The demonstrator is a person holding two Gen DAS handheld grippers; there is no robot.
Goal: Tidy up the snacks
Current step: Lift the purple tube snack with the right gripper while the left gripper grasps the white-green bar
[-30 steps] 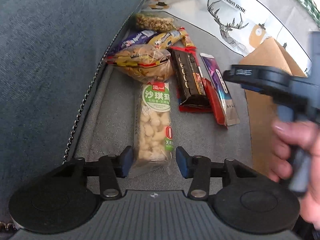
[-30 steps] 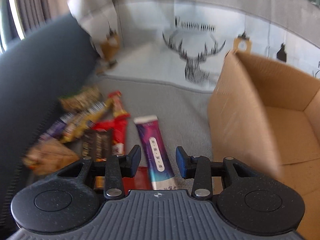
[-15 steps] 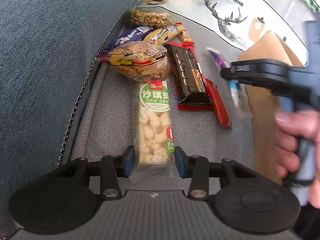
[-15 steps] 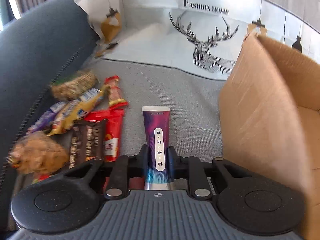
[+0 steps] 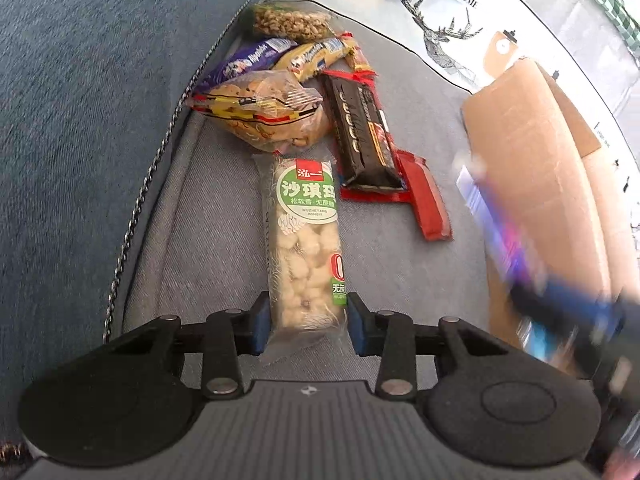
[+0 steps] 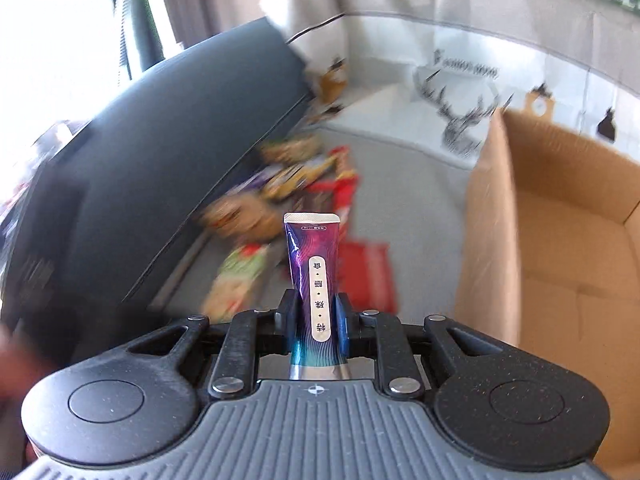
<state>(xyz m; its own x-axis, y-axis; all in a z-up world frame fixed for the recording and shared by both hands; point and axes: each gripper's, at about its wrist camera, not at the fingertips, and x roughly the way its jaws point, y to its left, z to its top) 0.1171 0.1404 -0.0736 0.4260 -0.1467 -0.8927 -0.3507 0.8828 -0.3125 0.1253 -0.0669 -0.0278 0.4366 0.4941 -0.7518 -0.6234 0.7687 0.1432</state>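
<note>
Right wrist view: the right claw [image 6: 316,322] pinches a purple sachet [image 6: 314,276] upright between its 2 pads, lifted off the grey sofa seat [image 6: 416,200], just left of the cardboard box [image 6: 560,208]. The left claw [image 5: 307,326] is closing around the near end of a green-labelled snack bar [image 5: 306,240] lying on the seat.

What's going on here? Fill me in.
A person with a gripper in each hand is sorting snacks from a sofa seat. The right gripper is shut on a purple packet, held up beside the open cardboard box. The left gripper is closing around a rice-puff bar that lies on the seat. Other snacks lie piled along the backrest.
</note>
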